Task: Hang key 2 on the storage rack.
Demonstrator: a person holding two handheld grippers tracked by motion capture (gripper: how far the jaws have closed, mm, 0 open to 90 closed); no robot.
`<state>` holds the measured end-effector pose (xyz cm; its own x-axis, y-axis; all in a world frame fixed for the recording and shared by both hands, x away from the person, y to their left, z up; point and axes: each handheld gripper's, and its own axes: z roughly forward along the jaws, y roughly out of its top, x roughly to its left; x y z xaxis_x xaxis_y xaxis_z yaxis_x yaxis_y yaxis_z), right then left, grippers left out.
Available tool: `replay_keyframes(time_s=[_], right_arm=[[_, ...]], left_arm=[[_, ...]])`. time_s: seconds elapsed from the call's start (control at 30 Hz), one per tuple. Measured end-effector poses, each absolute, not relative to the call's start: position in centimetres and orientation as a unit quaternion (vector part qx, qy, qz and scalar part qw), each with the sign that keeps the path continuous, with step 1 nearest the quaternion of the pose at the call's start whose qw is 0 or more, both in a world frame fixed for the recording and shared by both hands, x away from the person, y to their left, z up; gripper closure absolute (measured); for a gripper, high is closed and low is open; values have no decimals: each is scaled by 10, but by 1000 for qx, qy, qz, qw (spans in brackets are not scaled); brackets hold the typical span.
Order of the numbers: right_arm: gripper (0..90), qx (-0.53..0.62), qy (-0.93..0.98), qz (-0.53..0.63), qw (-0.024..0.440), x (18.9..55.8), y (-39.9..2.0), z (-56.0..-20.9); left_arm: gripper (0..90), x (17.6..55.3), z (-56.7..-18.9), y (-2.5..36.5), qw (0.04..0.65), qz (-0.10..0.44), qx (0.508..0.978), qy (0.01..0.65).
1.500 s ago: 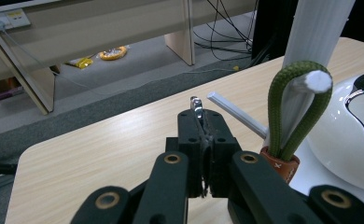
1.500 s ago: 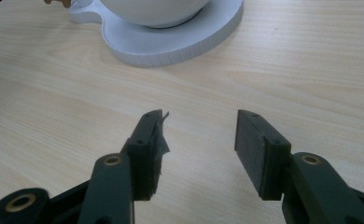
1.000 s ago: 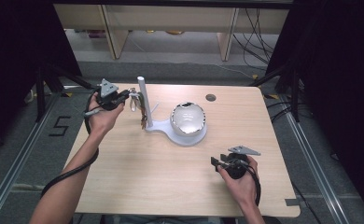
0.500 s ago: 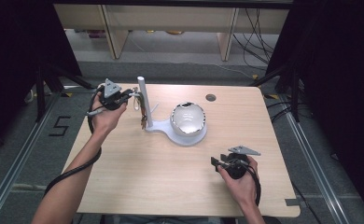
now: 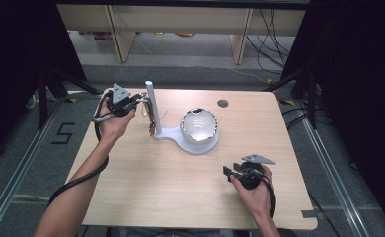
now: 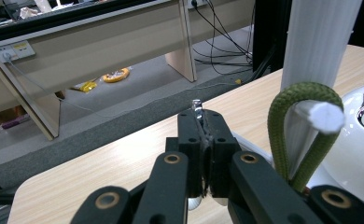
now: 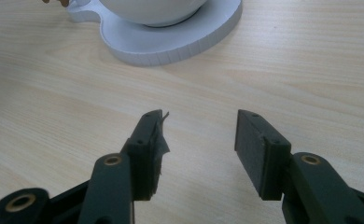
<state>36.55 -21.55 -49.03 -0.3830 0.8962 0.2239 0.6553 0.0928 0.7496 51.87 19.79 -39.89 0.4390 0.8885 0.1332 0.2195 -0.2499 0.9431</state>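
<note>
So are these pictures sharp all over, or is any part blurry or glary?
High view: evenly lit table, dark surroundings, bright glare inside the white bowl. Left gripper view: the green loop and white post up close look soft. Right gripper view: the right tool is crisp, and the white base slightly soft.

I see a pale wooden bench (image 5: 156, 182) with rounded corners and a small round hole (image 5: 223, 103) near its far edge. On it sits a white stand (image 5: 193, 144) carrying an upright post (image 5: 150, 106) and a bowl (image 5: 199, 125).
</note>
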Motion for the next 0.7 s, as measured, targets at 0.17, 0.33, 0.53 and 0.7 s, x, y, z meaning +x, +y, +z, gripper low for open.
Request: replay_keyframes(time_s=[0.17, 0.33, 0.53, 0.7], right_arm=[[525, 535, 724, 411, 145, 366, -216, -491], [525, 534, 724, 411, 144, 366, -216, -491], [525, 535, 725, 409, 144, 366, -216, -491], [525, 538, 725, 404, 148, 365, -216, -490]], left_arm=[[869, 519, -401, 196, 469, 353, 709, 391], [869, 521, -402, 196, 470, 358, 713, 378], [869, 522, -404, 194, 470, 357, 716, 373], [869, 521, -406, 191, 470, 353, 716, 376]])
